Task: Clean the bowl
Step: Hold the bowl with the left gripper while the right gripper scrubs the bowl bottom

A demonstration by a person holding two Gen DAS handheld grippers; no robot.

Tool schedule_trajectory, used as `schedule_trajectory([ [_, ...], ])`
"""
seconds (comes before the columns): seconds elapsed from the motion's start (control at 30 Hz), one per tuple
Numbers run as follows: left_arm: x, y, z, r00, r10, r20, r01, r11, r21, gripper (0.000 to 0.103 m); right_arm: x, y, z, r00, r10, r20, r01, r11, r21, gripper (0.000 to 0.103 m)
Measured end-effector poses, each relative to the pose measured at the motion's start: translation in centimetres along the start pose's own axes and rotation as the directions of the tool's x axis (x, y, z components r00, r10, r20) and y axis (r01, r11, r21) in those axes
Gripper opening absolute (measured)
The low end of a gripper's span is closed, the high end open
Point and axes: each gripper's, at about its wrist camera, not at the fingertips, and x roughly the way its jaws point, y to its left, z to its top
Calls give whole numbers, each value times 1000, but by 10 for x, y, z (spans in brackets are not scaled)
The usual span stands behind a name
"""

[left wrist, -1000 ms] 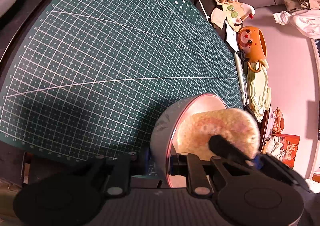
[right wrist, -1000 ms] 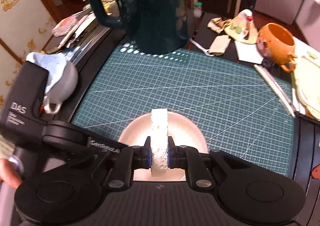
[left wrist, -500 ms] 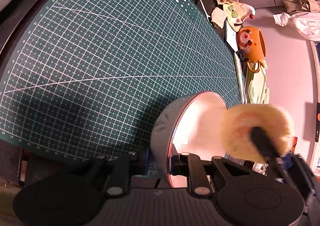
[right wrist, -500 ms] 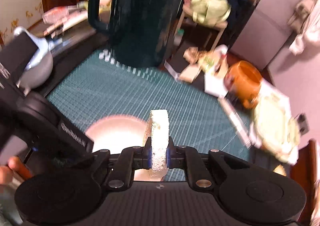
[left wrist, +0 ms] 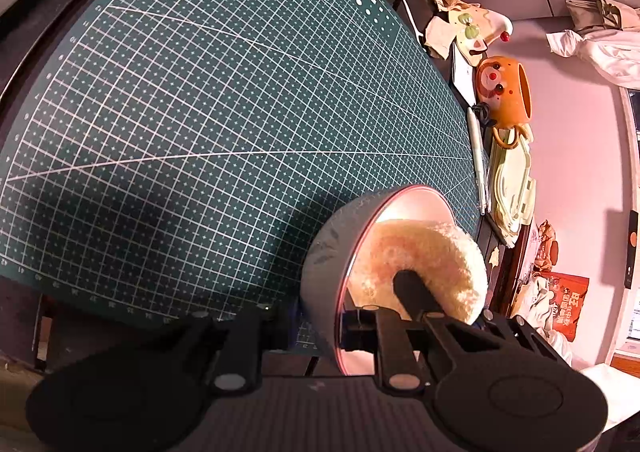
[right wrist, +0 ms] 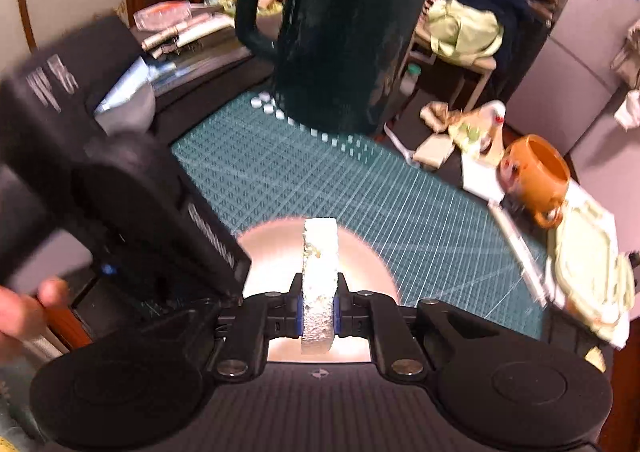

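Yellow sponge (right wrist: pixel 319 284), pinched in right fingers (right wrist: pixel 297 310), sits inside the bowl (left wrist: pixel 326 272) whose rim left fingers (left wrist: pixel 358 326) clamp.

Warm dim light; pinkish wall (left wrist: pixel 576 171) right; stool (right wrist: pixel 460 63) piled with clothes; grey cabinet (right wrist: pixel 580 51) behind.

- Left wrist view sits low and close beside the bowl (left wrist: pixel 328 252), rolled sideways, facing across the cutting mat (left wrist: pixel 200 111)
- Right wrist view looks down from above into the bowl (right wrist: pixel 360 252)
- Both share the mat (right wrist: pixel 360 179), bowl and orange mug (left wrist: pixel 506 91) (right wrist: pixel 536 179)
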Motion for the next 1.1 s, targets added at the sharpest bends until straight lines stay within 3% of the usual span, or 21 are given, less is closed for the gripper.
schedule_trajectory([
  [0.13, 2, -2, 0, 1000, 3, 2, -3, 1000, 5, 17, -3, 6, -3, 996, -91, 26, 93, 989, -112, 11],
  [0.37, 4, -5, 2, 1000, 12, 6, -12, 1000, 20, 17, -27, -7, 8, 988, -136, 71, 144, 982, -121, 12],
  [0.47, 5, -7, 3, 1000, 16, 8, -17, 1000, 26, 17, -37, -13, 12, 988, -118, 98, 126, 989, -80, 12],
  [0.57, 6, -8, 4, 1000, 19, 10, -19, 999, 32, 17, -41, -22, 16, 995, -35, 98, 33, 999, 17, 12],
  [0.63, 6, -8, 4, 1000, 19, 9, -20, 999, 35, 17, -35, -24, 15, 997, 45, 69, -50, 996, 78, 12],
  [0.77, 6, -9, 6, 1000, 22, 7, -22, 999, 45, 17, -18, -17, 10, 995, 102, 11, -103, 988, 111, 12],
  [1.0, 8, -12, 6, 1000, 24, 10, -25, 999, 46, 17, 4, -13, 5, 994, 92, -54, -84, 988, 128, 12],
  [1.1, 8, -12, 7, 1000, 24, 10, -24, 999, 47, 17, 4, -14, 6, 997, 34, -69, -28, 996, 91, 12],
])
